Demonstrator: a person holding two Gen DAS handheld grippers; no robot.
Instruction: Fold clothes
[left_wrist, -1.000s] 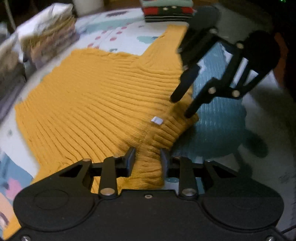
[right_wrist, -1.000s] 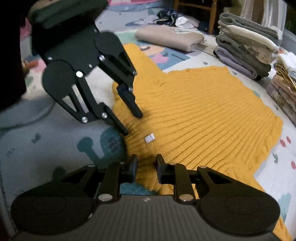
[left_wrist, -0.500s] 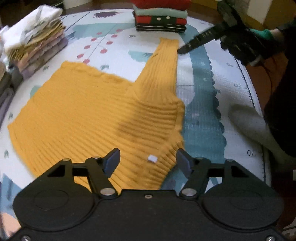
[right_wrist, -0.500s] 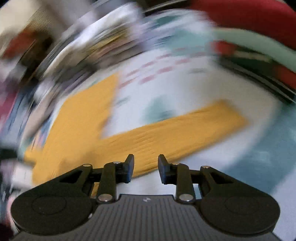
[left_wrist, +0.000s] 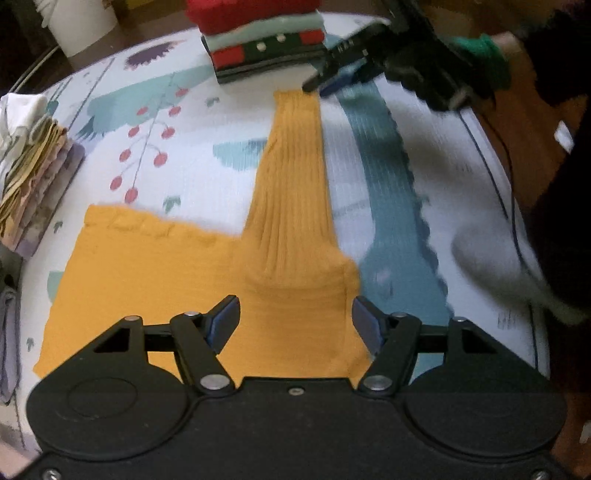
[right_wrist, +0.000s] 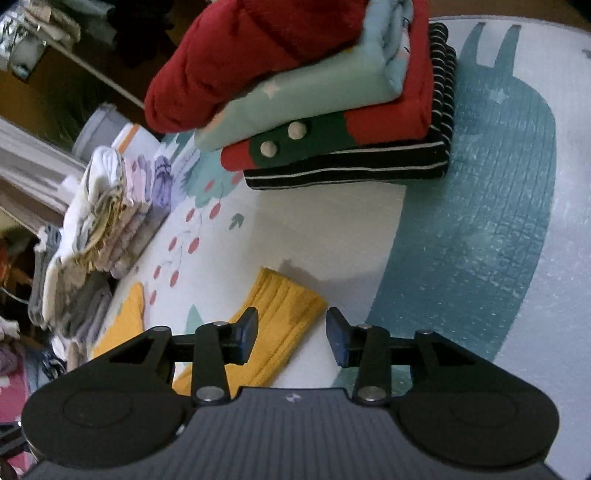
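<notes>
While the yellow sweater (left_wrist: 177, 295) is lying flat on the play mat (left_wrist: 369, 155), its one sleeve (left_wrist: 291, 177) is running straight up the frame of the left view, from the body at the lower centre towards the folded stack (left_wrist: 262, 44) at the top. Your right gripper (right_wrist: 291, 334) is hovering with its fingers spread right over the cuff end, so it is the nearer one to the sleeve tip. Your left gripper (left_wrist: 295, 325) is also holding its fingers wide apart, pinching nothing, over the shoulder part.
</notes>
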